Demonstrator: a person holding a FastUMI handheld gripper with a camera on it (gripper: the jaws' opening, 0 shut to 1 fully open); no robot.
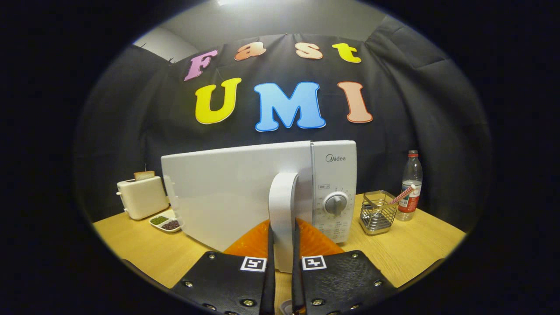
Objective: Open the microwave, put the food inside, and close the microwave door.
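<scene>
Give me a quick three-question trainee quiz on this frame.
1. True or false: the gripper is closed on the microwave's door handle.
2. What stands left of the microwave? A) toaster B) kettle C) blender
3. Fill in: the water bottle stands just behind the wire ____.

Key: 1 true, both fingers press the handle. 2 A, the toaster, bread in its slot. 3 basket.

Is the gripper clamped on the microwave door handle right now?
Yes. The gripper has both fingers pressed against the sides of the door handle of the microwave, the handle standing upright between them.
</scene>
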